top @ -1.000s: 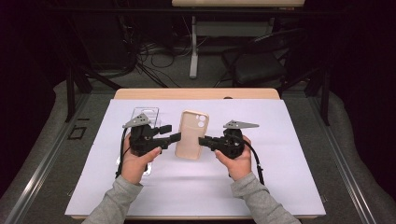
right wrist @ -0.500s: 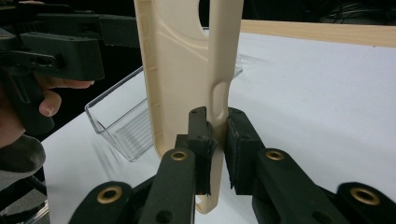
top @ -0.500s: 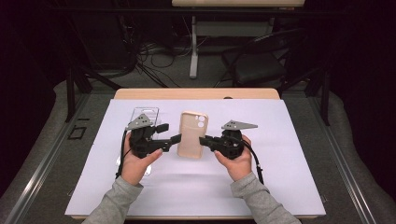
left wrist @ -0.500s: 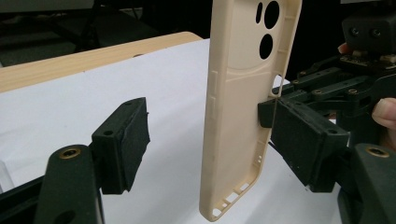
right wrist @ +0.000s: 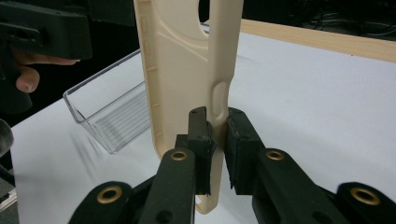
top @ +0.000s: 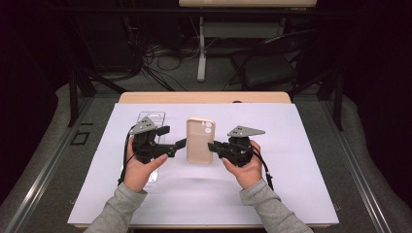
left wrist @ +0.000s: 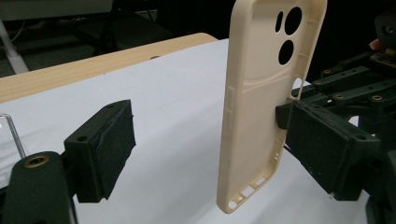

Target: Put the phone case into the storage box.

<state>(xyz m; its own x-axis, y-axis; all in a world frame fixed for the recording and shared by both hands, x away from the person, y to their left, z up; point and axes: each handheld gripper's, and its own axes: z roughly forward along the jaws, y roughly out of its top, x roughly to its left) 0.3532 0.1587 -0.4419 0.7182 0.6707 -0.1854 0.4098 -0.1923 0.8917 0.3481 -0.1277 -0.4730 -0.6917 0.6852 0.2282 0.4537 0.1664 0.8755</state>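
A beige phone case (top: 199, 141) with camera cut-outs is held up on edge over the white sheet. My right gripper (top: 212, 145) is shut on its right side wall, and the right gripper view shows both pads pressing that wall (right wrist: 217, 140). My left gripper (top: 174, 137) sits at the case's left side, and its jaws have just been opening. In the left gripper view the case (left wrist: 261, 107) stands between the spread jaws. The left pad (left wrist: 100, 149) is well clear of the case, while the right pad (left wrist: 327, 149) lies close by its far edge.
A clear plastic tray (top: 150, 119) lies on the sheet behind and under my left hand, also visible as the clear tray (right wrist: 112, 116) in the right gripper view. The white sheet (top: 291, 145) covers most of the wooden table (top: 204, 97). Dark floor and cables lie beyond.
My left gripper's jaws have spread apart and come off the case's left edge. The right gripper still holds the case in the same place.
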